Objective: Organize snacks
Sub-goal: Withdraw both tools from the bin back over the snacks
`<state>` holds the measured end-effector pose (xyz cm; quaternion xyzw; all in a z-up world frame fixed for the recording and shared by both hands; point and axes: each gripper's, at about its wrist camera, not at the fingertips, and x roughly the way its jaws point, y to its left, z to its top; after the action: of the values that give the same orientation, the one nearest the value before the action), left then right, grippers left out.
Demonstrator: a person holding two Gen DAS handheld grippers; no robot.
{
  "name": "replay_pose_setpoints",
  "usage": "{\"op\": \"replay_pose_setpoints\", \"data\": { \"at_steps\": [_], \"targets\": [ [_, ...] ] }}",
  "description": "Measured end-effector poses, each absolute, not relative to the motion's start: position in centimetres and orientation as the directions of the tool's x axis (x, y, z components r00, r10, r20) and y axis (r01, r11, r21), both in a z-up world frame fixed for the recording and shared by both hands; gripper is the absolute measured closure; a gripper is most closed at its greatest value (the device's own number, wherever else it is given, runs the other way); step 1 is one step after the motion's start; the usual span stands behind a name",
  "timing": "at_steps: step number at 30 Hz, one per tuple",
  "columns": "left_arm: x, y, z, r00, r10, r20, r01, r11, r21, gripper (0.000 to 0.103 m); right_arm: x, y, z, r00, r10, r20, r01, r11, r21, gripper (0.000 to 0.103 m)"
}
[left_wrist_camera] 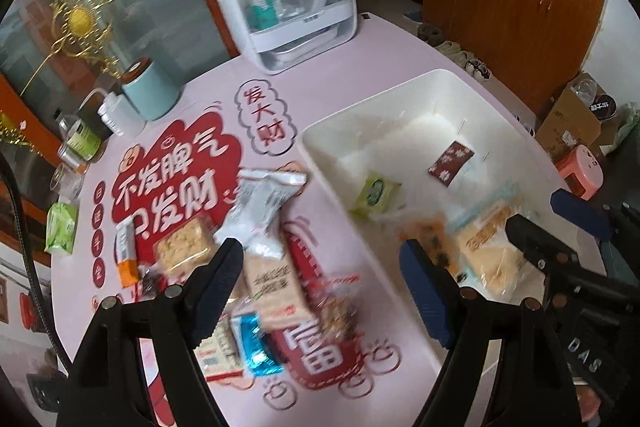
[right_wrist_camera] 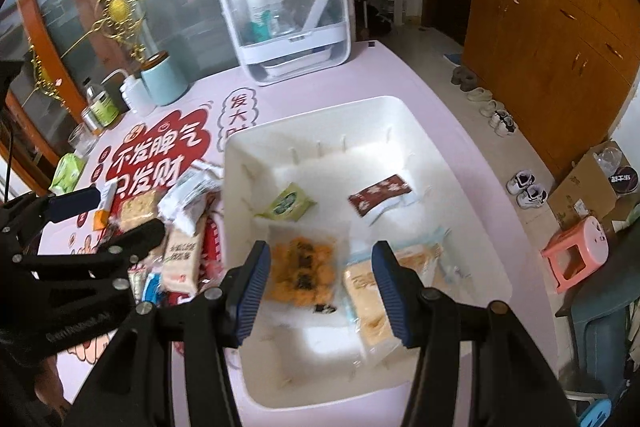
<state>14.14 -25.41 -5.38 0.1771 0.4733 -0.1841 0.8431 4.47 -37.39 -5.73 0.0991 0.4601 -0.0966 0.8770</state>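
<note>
- At the far left edge of the pink table (right_wrist_camera: 460, 131) you have a green sachet (left_wrist_camera: 61, 229), a small clear glass (right_wrist_camera: 83, 139) and a green-labelled tin (left_wrist_camera: 84, 143); beyond them stand a pale blue cylindrical canister with a brown lid (left_wrist_camera: 150, 93) and a white squeeze bottle (right_wrist_camera: 136, 95).
- The loose snacks lie in a heap on the red printed mat (left_wrist_camera: 172, 167), left of the bin: an orange-and-white stick pack (left_wrist_camera: 127, 255), a clear-wrapped yellow puffed square (left_wrist_camera: 183, 245), crumpled white wrappers (left_wrist_camera: 266, 205), a beige cracker packet (left_wrist_camera: 276, 291) and a shiny blue foil packet (left_wrist_camera: 256, 343).
- Your left gripper (left_wrist_camera: 320, 287) hangs above the near side of that heap and the bin's left wall, its jaws spread wide with nothing between the pads.
- Far behind the mat stands a white storage box with a clear front (right_wrist_camera: 288, 23), bottles inside it.
- The white rectangular plastic bin (right_wrist_camera: 404, 107) sits right of the heap. Inside it lie a green square packet (right_wrist_camera: 290, 205) at the far left, a dark red patterned packet (right_wrist_camera: 380, 199) at the far right, an orange seaweed-flecked cake in clear wrap (right_wrist_camera: 304, 267) at the near left and a pale biscuit packet (right_wrist_camera: 368, 303) just beside it.
- Your right gripper (right_wrist_camera: 320, 283) hovers over the bin, jaws partly apart and gripping nothing; the orange cake and the biscuit packet lie below the gap.
- On the floor to the right you see shoes (right_wrist_camera: 528, 189), a cardboard box (right_wrist_camera: 588, 183) and a pink stool (right_wrist_camera: 576, 251).
</note>
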Motion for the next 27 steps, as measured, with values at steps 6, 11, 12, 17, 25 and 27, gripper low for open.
{"op": "replay_pose_setpoints", "data": {
  "at_steps": [6, 11, 12, 17, 25, 27],
  "targets": [
    [13.4, -19.2, -4.3, 0.504, -0.12, -0.855, 0.436, 0.89, 0.133, 0.024, 4.2, -33.9, -4.9, 0.566, -0.049, -0.823, 0.211, 0.974, 0.087, 0.05],
    [13.9, -13.1, -2.5, 0.543, -0.089, -0.835, 0.39, 0.907, 0.157, 0.024, 4.8, -30.6, -4.3, 0.571, -0.026, -0.82, 0.168, 0.982, 0.085, 0.049],
    [14.0, -12.4, -2.3, 0.548, -0.085, -0.832, 0.384, 0.909, 0.159, 0.023, 4.9, -30.1, -4.3, 0.571, -0.022, -0.821, 0.161, 0.983, 0.085, 0.049],
    [15.1, -7.3, -1.5, 0.573, -0.057, -0.818, 0.356, 0.916, 0.186, 0.019, 6.0, -26.6, -4.9, 0.548, 0.011, -0.836, 0.116, 0.989, 0.089, 0.049],
    [17.5, -1.5, -4.0, 0.535, -0.082, -0.841, 0.424, 0.887, 0.183, 0.019, 7.8, -20.9, -8.1, 0.476, 0.05, -0.878, 0.072, 0.993, 0.095, 0.049],
    [18.1, -0.8, -5.1, 0.516, -0.1, -0.851, 0.455, 0.873, 0.173, 0.02, 8.3, -20.0, -9.2, 0.457, 0.055, -0.888, 0.075, 0.992, 0.1, 0.049]
  ]
}}
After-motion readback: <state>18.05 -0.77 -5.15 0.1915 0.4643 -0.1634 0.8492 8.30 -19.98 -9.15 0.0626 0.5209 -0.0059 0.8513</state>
